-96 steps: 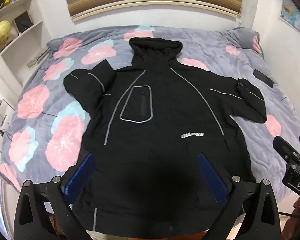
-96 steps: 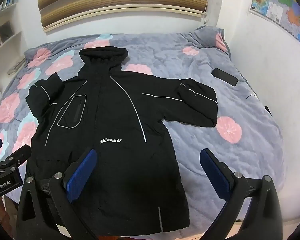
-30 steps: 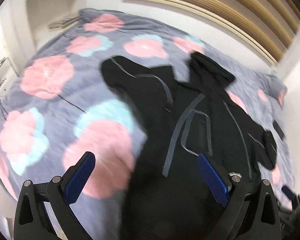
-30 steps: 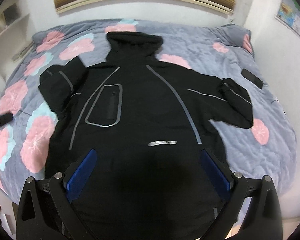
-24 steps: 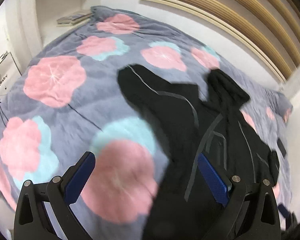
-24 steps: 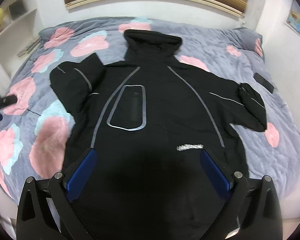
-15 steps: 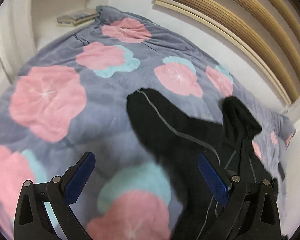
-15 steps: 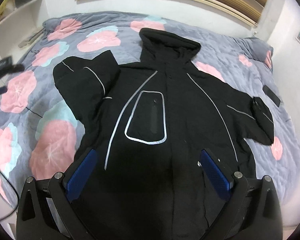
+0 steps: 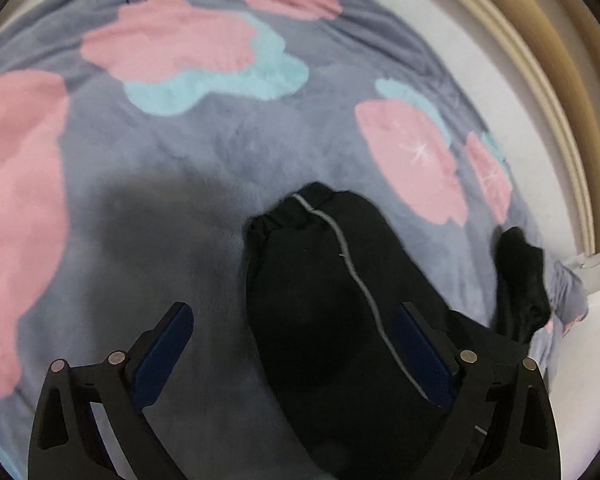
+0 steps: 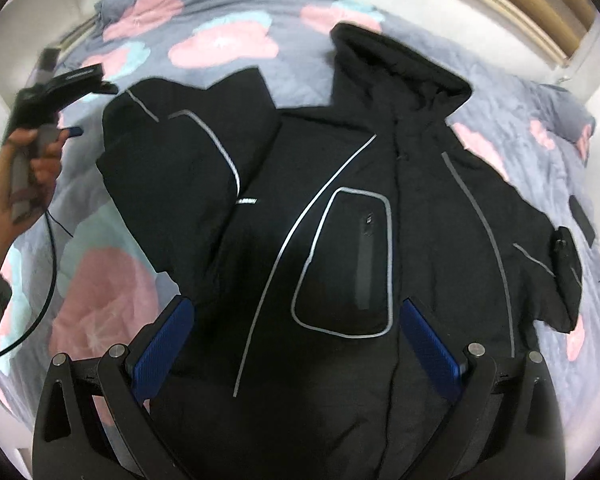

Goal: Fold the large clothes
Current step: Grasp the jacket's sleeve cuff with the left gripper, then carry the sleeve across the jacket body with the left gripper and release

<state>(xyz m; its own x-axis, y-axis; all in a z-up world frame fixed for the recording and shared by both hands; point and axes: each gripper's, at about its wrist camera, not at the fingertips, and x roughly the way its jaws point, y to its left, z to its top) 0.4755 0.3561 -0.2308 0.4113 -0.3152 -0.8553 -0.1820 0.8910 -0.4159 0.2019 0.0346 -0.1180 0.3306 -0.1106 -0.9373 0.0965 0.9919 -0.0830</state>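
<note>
Jacket (image 9: pixel 332 300) is lying spread face-up on the floral bed (image 9: pixel 180 168). Left wrist view: left gripper (image 9: pixel 296 354) is hovering with fingers spread wide, gripping nothing, over the sleeve whose cuff (image 9: pixel 296 210) is sitting at 12 o'clock. Bare bedding is opening out from 9 to 12 o'clock; the wall is closing in from 1 to 3 o'clock.

Right wrist view: right gripper (image 10: pixel 296 350) is hanging above the jacket's chest, fingers also apart and empty. The left hand (image 10: pixel 24 176) is showing at 9 o'clock with a trailing cable (image 10: pixel 48 280).

Risks, as I judge them: slick fabric is likely to slip from a shallow pinch; the cable may be snagging the sleeve; the bed edge at 6 o'clock is leaving little room for the hem.
</note>
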